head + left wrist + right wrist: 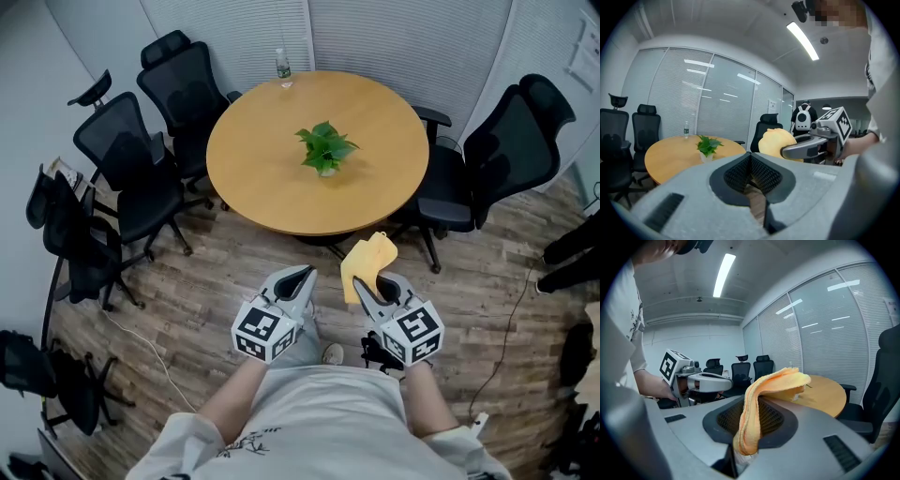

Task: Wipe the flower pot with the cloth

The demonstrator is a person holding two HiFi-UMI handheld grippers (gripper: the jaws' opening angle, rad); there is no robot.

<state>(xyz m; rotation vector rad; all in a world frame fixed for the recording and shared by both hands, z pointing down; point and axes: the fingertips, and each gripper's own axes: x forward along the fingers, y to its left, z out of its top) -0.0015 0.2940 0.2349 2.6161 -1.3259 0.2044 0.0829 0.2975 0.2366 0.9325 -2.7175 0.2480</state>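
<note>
A small white flower pot with a green plant [324,150] stands near the middle of the round wooden table [253,164]; the left gripper view shows the pot [707,149] ahead at the left. My right gripper [367,285] is shut on a yellow cloth [366,264], which stands up and flops over the jaws [764,404]. The cloth [776,143] also shows in the left gripper view. My left gripper [302,277] is shut with nothing in it. Both grippers hover over the floor, short of the table's near edge.
Black office chairs [141,178] crowd the table's left side and another chair [492,164] stands at its right. A clear water bottle [282,67] stands at the table's far edge. A cable [141,342] runs over the wooden floor at the left.
</note>
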